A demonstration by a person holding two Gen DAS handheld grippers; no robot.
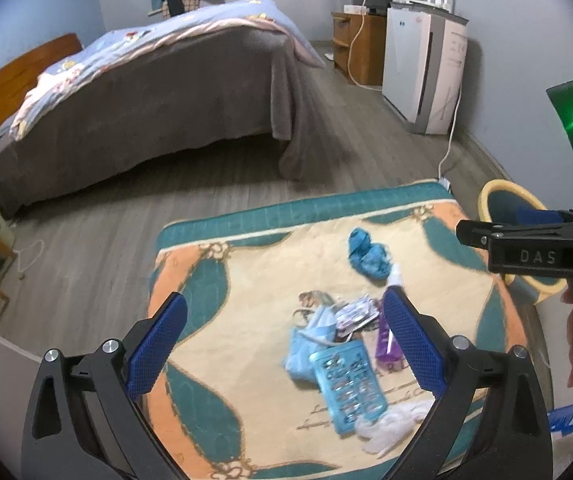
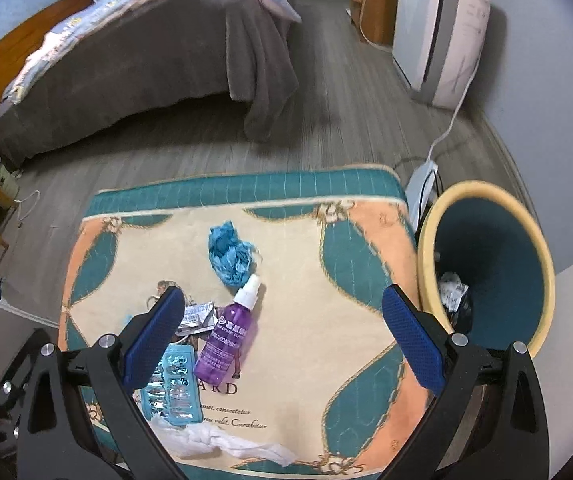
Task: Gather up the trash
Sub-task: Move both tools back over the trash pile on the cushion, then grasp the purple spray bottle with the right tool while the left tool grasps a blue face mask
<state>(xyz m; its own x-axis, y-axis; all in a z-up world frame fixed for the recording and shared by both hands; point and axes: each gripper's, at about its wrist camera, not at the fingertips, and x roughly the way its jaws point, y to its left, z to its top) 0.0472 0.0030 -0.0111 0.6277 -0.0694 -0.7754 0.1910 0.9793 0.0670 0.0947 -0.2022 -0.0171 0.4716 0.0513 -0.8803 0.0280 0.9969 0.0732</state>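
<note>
Trash lies on a patterned mat (image 1: 246, 280) (image 2: 326, 280): a crumpled blue wad (image 1: 368, 258) (image 2: 230, 256), a purple spray bottle (image 2: 228, 344) (image 1: 386, 346), a blue blister pack (image 1: 348, 390) (image 2: 174, 388), a light blue face mask (image 1: 306, 344), foil wrappers (image 1: 356, 314) (image 2: 196, 316) and white tissue (image 1: 390, 424) (image 2: 222, 442). A yellow-rimmed teal bin (image 2: 486, 264) (image 1: 506, 200) stands right of the mat with some trash inside. My left gripper (image 1: 286, 344) is open and empty above the pile. My right gripper (image 2: 284, 340) is open and empty above the mat, beside the bin; it also shows in the left wrist view (image 1: 526, 240).
A bed (image 1: 146, 100) with a grey cover stands on the wooden floor beyond the mat. A white appliance (image 1: 426, 68) and a wooden cabinet (image 1: 360, 44) stand along the right wall, with a white cable (image 2: 450, 120) running to a power strip (image 2: 422, 184) behind the bin.
</note>
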